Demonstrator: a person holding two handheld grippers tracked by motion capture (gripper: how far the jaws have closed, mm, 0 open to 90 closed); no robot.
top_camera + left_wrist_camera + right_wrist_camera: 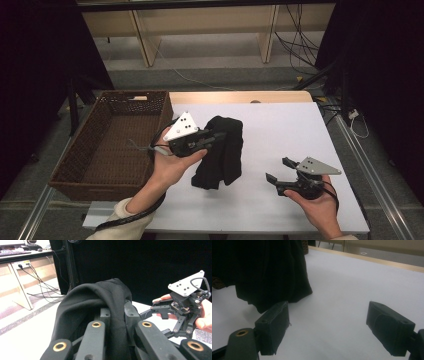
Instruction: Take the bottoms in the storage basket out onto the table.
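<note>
Two grippers up: the left gripper [218, 136] is clamped on the black cloth [222, 155], which hangs from it with its lower end on the table [285, 125] beside the basket [95, 145], while the right gripper [278, 170] waits nearby, jaws wide and holding nothing.

We seem to be in a lab: black curtains [30, 60] at both sides of the frame, loose cables [295, 40] on the floor, plain wooden desks [200, 25] along the top.

One black cloth [221, 152], one wicker basket [90, 145], two hand-held grippers, one table [280, 125]
</note>
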